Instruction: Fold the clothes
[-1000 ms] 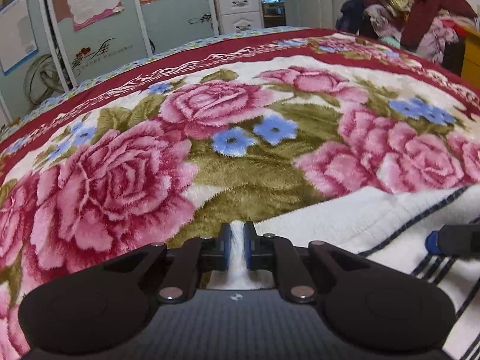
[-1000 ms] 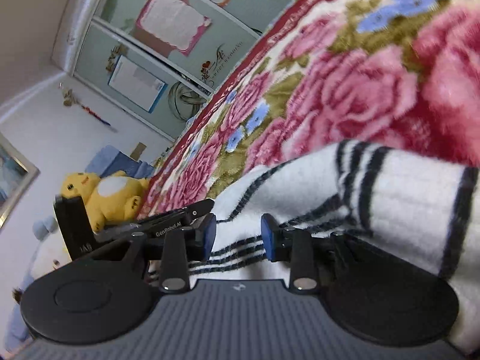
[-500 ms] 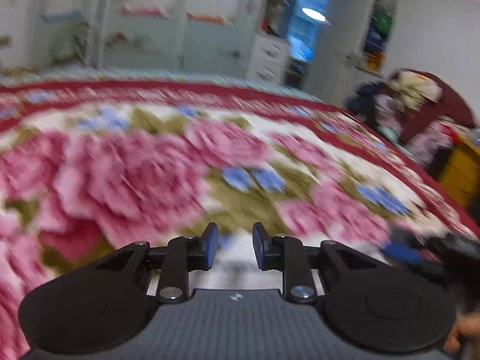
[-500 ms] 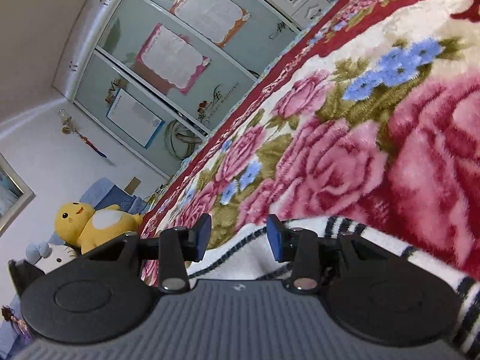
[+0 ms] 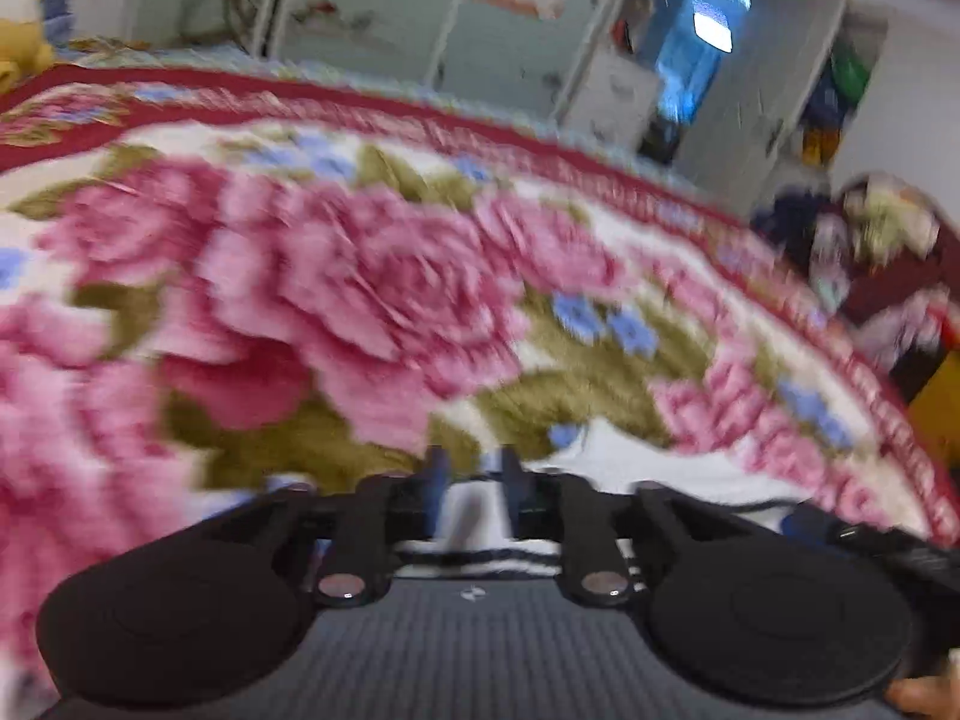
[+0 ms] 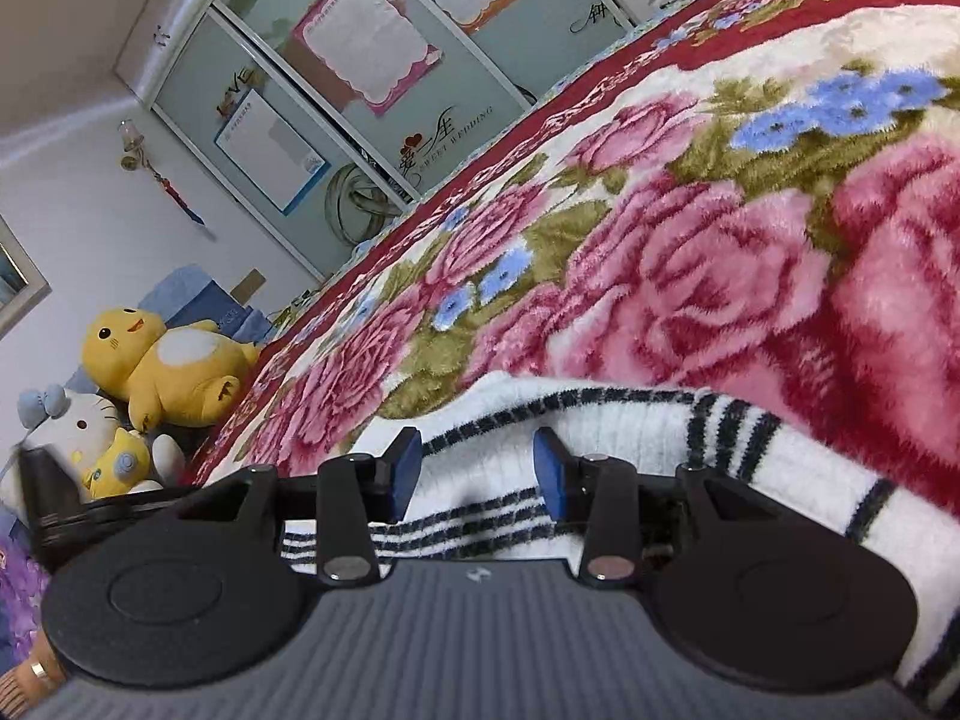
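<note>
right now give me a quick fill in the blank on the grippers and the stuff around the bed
The right gripper is ____, its blue pads apart over the white sweater.
The sweater's stripes are ____.
The sweater lies on a blanket printed with pink ____.
The largest plush toy beside the bed is ____.

Missing words: open; black; roses; yellow

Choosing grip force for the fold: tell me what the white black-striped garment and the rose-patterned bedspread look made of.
White black-striped garment: seemingly a soft ribbed knit, matte and slightly fuzzy; fine vertical ribs and woolly stripe edges show. Fibre cannot be told.

Rose-patterned bedspread: likely plush fleece or mink-style pile; tufted, brushed strands catch light with a faint sheen.
</note>
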A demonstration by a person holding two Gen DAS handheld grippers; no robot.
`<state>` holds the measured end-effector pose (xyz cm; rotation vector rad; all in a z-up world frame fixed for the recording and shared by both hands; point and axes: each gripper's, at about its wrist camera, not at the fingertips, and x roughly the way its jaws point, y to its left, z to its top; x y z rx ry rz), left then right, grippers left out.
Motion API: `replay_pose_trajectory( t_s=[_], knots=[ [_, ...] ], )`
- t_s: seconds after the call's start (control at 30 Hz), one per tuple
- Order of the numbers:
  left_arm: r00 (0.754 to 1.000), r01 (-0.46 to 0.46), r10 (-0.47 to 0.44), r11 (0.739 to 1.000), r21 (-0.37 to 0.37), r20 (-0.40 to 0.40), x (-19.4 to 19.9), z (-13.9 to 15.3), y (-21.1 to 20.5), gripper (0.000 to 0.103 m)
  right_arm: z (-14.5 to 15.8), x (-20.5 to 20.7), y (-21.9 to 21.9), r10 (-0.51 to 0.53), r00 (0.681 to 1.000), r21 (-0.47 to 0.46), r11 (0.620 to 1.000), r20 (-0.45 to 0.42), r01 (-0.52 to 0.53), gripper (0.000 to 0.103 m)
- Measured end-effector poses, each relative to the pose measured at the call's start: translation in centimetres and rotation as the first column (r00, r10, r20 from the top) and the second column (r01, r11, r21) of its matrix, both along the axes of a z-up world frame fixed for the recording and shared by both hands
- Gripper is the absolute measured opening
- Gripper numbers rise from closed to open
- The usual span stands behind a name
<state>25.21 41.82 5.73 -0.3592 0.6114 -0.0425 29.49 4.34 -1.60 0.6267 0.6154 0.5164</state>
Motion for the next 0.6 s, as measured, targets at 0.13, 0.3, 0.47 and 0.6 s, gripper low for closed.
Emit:
replay_pose_trajectory(
  t_s=[0.13, 0.3, 0.47, 0.6],
  knots=[
    [0.989, -0.143, 0.143, 0.99, -0.017, 0.023, -6.8, 0.8, 3.9, 0.062, 0.0, -0.1, 0.1, -0.001, 1.0, -0.007, 1.0, 0.004, 0.001, 0.043],
    [0.952, -0.304, 0.303, 0.952, 0.043, 0.037, -14.3, 1.1, 8.1, 0.07, 0.0, -0.4, 0.5, 0.002, 1.0, -0.027, 1.0, 0.014, -0.001, 0.046],
    [0.893, -0.448, 0.448, 0.879, 0.161, 0.037, -17.8, 0.6, 12.5, 0.07, 0.0, -0.4, 0.5, 0.005, 1.0, -0.033, 0.999, 0.017, -0.005, 0.048],
    [0.884, -0.462, 0.467, 0.881, 0.1, -0.037, -18.5, 0.5, 14.6, 0.068, 0.1, -0.4, 1.0, 0.011, 1.0, -0.056, 0.998, 0.024, -0.01, 0.051]
  ],
)
